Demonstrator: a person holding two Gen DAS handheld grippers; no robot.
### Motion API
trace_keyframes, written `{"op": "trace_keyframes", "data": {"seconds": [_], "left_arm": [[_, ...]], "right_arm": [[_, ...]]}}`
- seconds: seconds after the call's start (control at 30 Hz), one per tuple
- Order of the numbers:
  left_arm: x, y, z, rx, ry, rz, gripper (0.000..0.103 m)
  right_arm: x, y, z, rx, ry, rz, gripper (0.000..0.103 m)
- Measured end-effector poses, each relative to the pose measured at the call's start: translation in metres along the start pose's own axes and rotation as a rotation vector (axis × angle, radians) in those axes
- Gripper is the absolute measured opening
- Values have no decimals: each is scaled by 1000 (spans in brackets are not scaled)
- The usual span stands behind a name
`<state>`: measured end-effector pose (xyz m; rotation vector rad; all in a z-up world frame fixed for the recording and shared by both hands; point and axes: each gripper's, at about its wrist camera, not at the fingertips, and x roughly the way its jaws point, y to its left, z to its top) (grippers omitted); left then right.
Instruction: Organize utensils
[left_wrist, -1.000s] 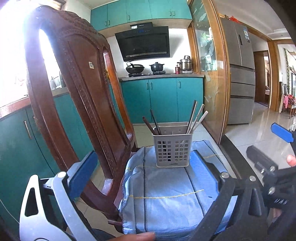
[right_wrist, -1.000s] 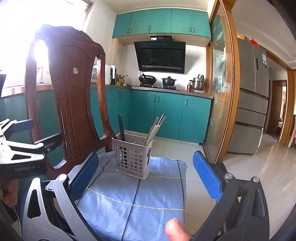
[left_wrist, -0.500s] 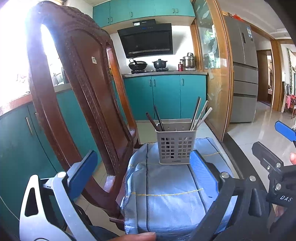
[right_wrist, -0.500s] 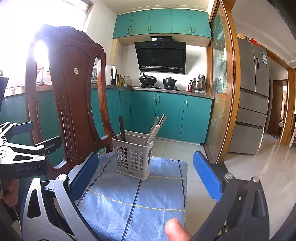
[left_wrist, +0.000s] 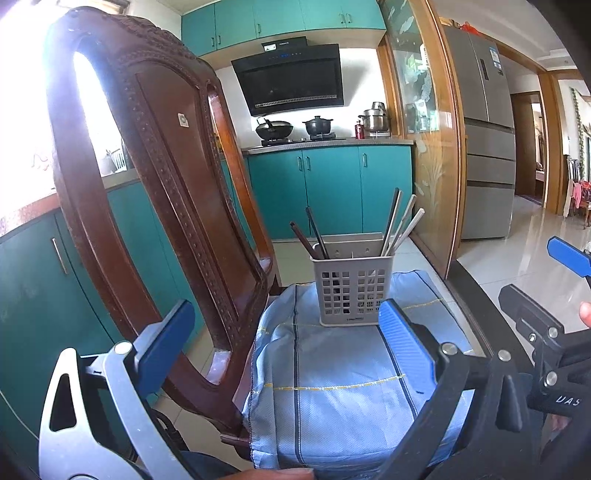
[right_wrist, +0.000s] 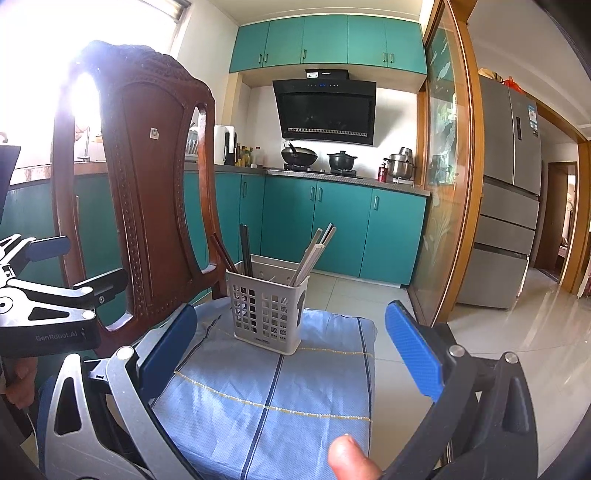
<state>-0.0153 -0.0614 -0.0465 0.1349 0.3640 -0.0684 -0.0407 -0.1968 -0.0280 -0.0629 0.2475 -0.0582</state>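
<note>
Through the left wrist camera I see my left gripper (left_wrist: 280, 332) spread wide with nothing between its blue pads (left_wrist: 402, 343). Ahead of it the grey utensil basket (left_wrist: 352, 288) stands upright on the blue cloth (left_wrist: 332, 387) that covers the chair seat, just beside the carved wooden chair back (left_wrist: 166, 192). Dark chopsticks (left_wrist: 314, 234) lean to the basket's left side and pale chopsticks (left_wrist: 400, 225) lean to its right. My right gripper (left_wrist: 546, 295) shows at the frame's right edge, apart from the basket.

Through the right wrist camera, the right gripper (right_wrist: 290, 343) is likewise released and empty, the basket (right_wrist: 267, 306) sitting on the cloth (right_wrist: 280, 398) beyond its pads. The two chopstick groups seem to stand in separate compartments, though I cannot be sure. The left gripper (right_wrist: 66, 266) hangs at the left, also spread.
</note>
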Motion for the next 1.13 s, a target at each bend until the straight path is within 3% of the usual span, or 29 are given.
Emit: {"op": "trace_keyframes", "data": {"seconds": [0.93, 1.0, 1.07, 1.13], "left_arm": [[11, -12, -3, 17, 17, -5, 99], [17, -12, -4, 6, 45, -18, 99], [24, -11, -7, -5, 86, -32, 99], [39, -12, -13, -15, 183, -53, 99]], "right_arm": [[10, -15, -9, 22, 29, -8, 100], [20, -20, -15, 51, 54, 0, 100], [46, -28, -27, 100, 136, 7, 100], [94, -40, -50, 175, 295, 24, 100]]}}
